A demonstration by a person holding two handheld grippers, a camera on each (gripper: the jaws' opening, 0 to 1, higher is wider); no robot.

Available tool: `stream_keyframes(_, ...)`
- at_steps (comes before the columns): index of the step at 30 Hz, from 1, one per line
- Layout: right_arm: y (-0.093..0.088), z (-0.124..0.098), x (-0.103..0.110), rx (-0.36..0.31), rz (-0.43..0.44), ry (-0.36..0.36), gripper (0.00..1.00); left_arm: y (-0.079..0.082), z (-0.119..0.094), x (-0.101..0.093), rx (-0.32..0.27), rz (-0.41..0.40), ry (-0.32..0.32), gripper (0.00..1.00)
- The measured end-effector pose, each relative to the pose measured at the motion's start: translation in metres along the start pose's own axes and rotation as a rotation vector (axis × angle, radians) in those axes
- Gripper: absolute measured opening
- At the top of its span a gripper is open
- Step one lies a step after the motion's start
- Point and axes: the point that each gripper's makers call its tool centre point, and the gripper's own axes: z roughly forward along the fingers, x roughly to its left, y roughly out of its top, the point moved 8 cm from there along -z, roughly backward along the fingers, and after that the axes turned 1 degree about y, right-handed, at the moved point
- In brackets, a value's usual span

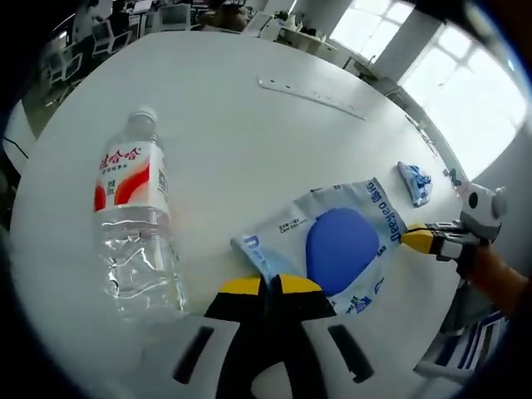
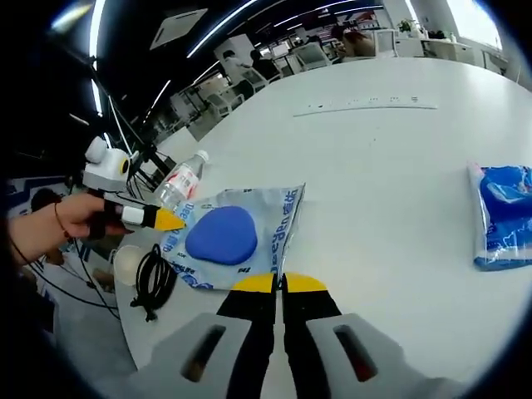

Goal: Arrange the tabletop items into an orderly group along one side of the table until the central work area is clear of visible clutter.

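A clear plastic packet holding a blue oval pad lies on the white table. My left gripper is shut on the packet's near corner, and it also comes in from the left at the packet's edge. My right gripper is shut at the opposite edge of the same packet, its yellow tip showing on the right. A water bottle with a red and white label lies just beside the packet.
A clear ruler lies far across the table. A small blue packet sits apart to the side. A coiled black cable and a white round object lie at the table edge near a hand.
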Motion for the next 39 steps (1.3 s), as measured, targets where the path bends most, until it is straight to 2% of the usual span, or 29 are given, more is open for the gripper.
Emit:
stream_keyframes(19,0.014,-0.02,0.003,-0.064,-0.016,-0.014,0.0,0.014,-0.006,-0.013,-0.031,0.027,-0.038,0.0)
stream_keyframes(39,0.028,-0.053,-0.004,-0.151,-0.009,-0.055,0.0,0.044,-0.016,-0.045,-0.08,0.108,-0.092,0.0)
